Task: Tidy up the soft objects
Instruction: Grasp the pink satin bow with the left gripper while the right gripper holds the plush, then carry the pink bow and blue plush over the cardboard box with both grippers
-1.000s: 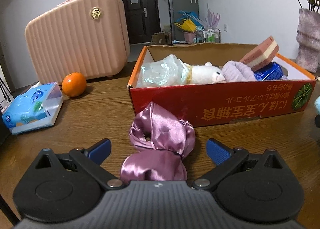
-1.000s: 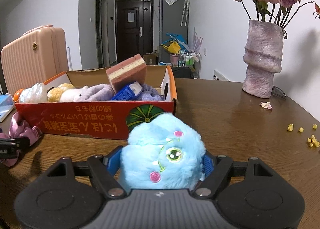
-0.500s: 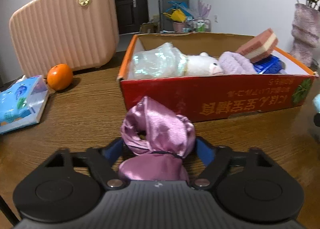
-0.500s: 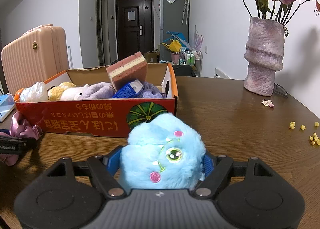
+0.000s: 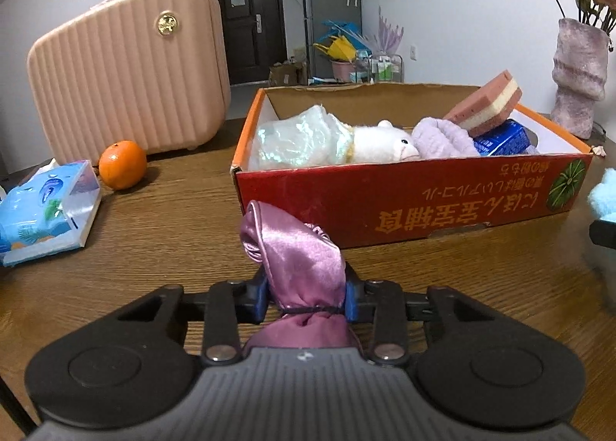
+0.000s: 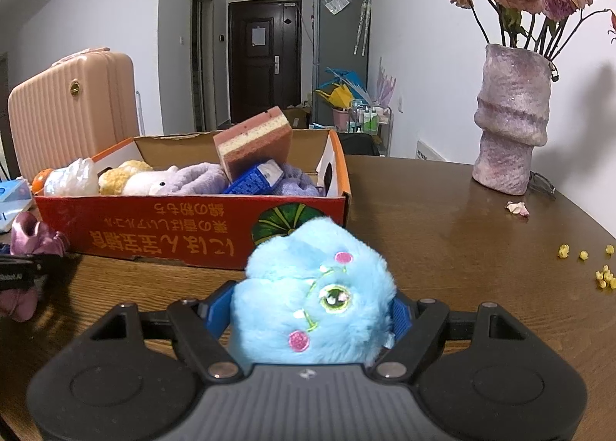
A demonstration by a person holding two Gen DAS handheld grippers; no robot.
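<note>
A purple satin pouch [image 5: 296,252], tied with a black band, lies on the wooden table in front of the red cardboard box [image 5: 404,202]. My left gripper [image 5: 306,296] is closing on it, and its blue pads press both sides of the pouch. In the right wrist view a fluffy blue plush toy [image 6: 308,287] sits on the table between the blue pads, with my right gripper [image 6: 308,316] shut on it. The box [image 6: 173,233] holds a white plush, a lilac cloth, a pink sponge [image 6: 254,141] and a blue pack. The pouch [image 6: 34,237] shows at that view's far left.
A pink ribbed suitcase [image 5: 127,71] stands behind the box on the left. An orange [image 5: 123,164] and a blue tissue pack [image 5: 42,210] lie in front of it. A purple vase [image 6: 512,125] with dried roses stands at the right, with yellow crumbs [image 6: 600,268] near the table's edge.
My left gripper's jaws went from wide open around the satin pouch to pressed against it, squeezing it narrow. The right gripper and the blue plush have not moved.
</note>
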